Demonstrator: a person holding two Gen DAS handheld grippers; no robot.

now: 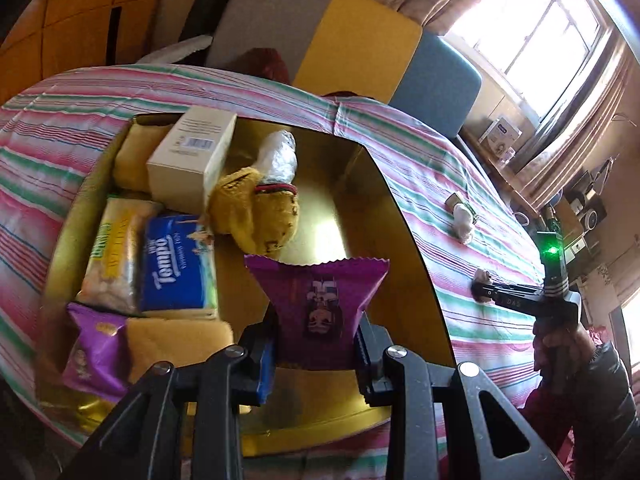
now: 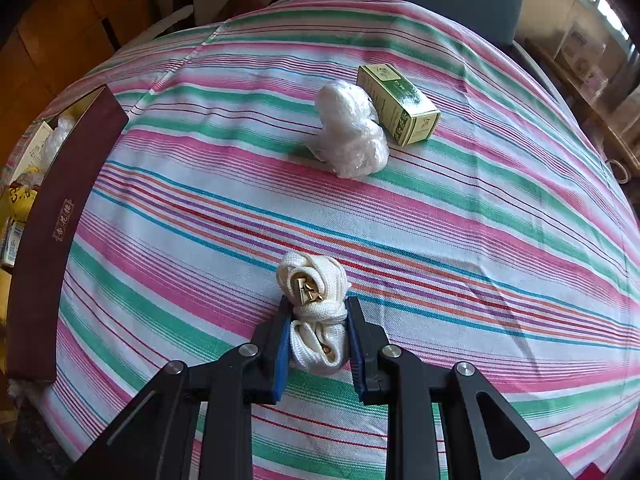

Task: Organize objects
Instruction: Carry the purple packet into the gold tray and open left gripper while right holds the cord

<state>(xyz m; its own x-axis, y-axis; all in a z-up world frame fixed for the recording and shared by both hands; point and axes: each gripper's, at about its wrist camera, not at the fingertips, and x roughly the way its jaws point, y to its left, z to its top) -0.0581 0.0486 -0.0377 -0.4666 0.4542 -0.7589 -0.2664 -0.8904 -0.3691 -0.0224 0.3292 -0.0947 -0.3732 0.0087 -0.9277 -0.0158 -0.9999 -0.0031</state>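
My left gripper point(image 1: 316, 356) is shut on a purple snack packet point(image 1: 318, 300), held above the gold interior of an open box point(image 1: 384, 240). Inside that box lie a white carton point(image 1: 188, 160), a yellow knitted item point(image 1: 256, 212), a blue Tempo tissue pack point(image 1: 176, 264), a pale snack bag point(image 1: 116, 256) and another purple packet point(image 1: 96, 352). My right gripper point(image 2: 318, 336) is shut on a rolled cream webbing strap point(image 2: 314, 300) with a brass clip, resting on the striped cloth point(image 2: 440, 220). A white plastic-wrapped bundle point(image 2: 348, 132) and a green box point(image 2: 396, 104) lie farther off.
The box's dark maroon wall point(image 2: 52, 216) stands at the left of the right wrist view. Grey, yellow and blue chair backs point(image 1: 352, 36) line the table's far edge. A sleeved hand point(image 1: 568, 344) holding the other gripper shows at the right of the left wrist view.
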